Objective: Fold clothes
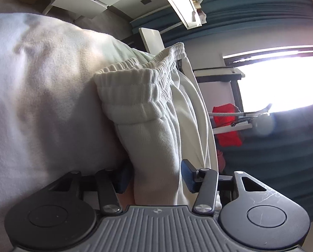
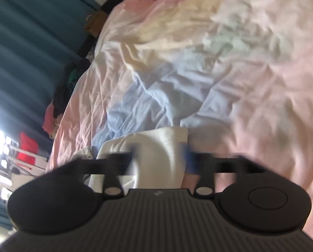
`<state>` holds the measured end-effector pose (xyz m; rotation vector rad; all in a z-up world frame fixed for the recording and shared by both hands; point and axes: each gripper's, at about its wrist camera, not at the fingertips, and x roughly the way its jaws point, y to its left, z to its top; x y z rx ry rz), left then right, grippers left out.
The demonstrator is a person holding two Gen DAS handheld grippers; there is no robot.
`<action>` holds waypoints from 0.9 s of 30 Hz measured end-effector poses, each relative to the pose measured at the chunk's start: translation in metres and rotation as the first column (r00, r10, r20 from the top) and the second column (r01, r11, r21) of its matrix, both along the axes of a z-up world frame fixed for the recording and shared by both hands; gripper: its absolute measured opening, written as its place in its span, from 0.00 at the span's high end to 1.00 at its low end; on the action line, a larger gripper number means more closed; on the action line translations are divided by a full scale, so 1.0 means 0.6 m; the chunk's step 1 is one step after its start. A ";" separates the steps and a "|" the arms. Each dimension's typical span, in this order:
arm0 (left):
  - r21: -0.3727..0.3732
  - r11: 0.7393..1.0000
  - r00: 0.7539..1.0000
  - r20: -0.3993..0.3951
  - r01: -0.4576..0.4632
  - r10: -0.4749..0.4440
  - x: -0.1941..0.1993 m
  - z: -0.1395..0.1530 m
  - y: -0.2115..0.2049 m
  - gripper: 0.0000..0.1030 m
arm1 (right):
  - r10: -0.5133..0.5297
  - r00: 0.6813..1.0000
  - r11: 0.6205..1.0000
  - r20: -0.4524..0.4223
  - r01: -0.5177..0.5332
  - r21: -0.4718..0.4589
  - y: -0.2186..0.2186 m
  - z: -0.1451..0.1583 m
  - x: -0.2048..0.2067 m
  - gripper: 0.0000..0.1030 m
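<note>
White pants held up by both claws, over a messy bed.

L claw: pads partly open w/ a thick fold of the white pants between them, stretchy waistband up at 12 o'clock; window at 3, red cloth below it. R claw: blurry, pads apart w/ white cloth between; can't tell if it's squeezed. Pink sheet from 12 to 3, blue curtain at 9.

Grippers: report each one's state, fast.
Left gripper: shut on white sweatpants.
Right gripper: blurred, white fabric between its fingers; grip cannot be told.
</note>
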<state>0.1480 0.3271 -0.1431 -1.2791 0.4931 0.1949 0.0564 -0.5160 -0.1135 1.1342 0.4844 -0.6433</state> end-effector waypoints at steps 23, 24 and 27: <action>-0.206 0.978 0.952 0.290 -0.042 0.102 -0.174 0.052 0.092 0.88 | 0.015 1.000 1.000 -0.020 -0.015 -0.007 -0.038 -0.073 0.063 0.92; -0.213 0.976 0.950 0.293 -0.046 0.108 -0.173 0.049 0.095 0.88 | 0.002 1.000 1.000 0.011 -0.002 -0.027 -0.037 -0.060 0.056 0.92; -0.245 0.967 0.939 0.310 -0.076 0.152 -0.177 0.043 0.104 0.89 | -0.072 0.990 0.993 0.119 0.082 -0.085 -0.032 -0.021 0.017 0.93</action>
